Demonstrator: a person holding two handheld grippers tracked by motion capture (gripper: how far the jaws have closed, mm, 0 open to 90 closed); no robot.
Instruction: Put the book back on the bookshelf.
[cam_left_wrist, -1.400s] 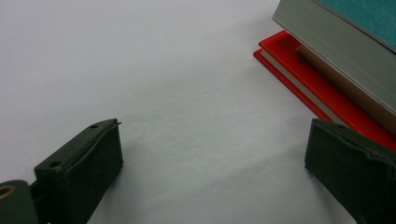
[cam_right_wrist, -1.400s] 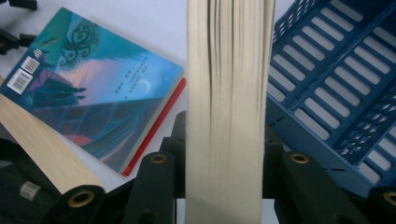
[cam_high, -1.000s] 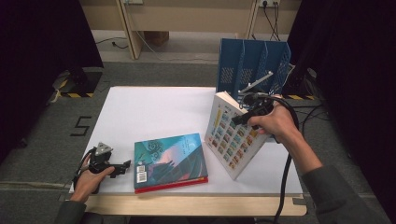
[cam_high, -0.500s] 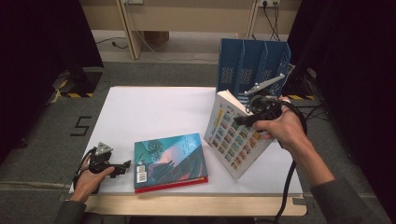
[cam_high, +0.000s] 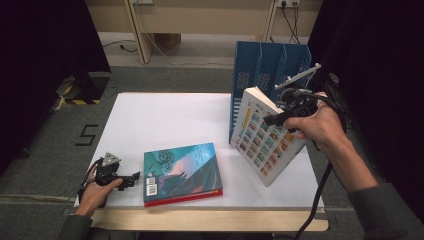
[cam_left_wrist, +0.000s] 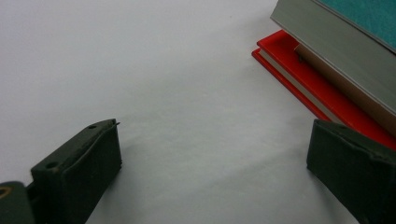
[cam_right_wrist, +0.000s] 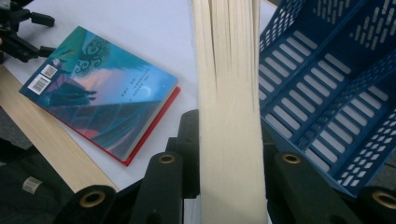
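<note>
White and flat, the worktop (cam_high: 165, 120) sits on grey carpet with dark curtains at either side. Nearest the person, at the front left corner, the left claw (cam_high: 131, 178) rests on the white surface, its jaws spread wide with nothing between them. Just beside it lies a teal-covered book with a barcode sticker (cam_high: 181, 170), flat on top of a thin red-covered book (cam_high: 200, 194) whose edge peeks out along the front; in the left gripper view that red edge (cam_left_wrist: 299, 79) shows just past the right jaw, not touching it. Farther right, the right claw (cam_high: 274, 119) is clamped on a thick white paperback with a grid of small coloured pictures on its cover (cam_high: 260, 137), held tilted, its lower corner at the worktop. In the right gripper view the cream page block (cam_right_wrist: 229, 112) is between the jaws. Behind it stands a blue perforated plastic file rack (cam_high: 265, 67), at the far right edge.
</note>
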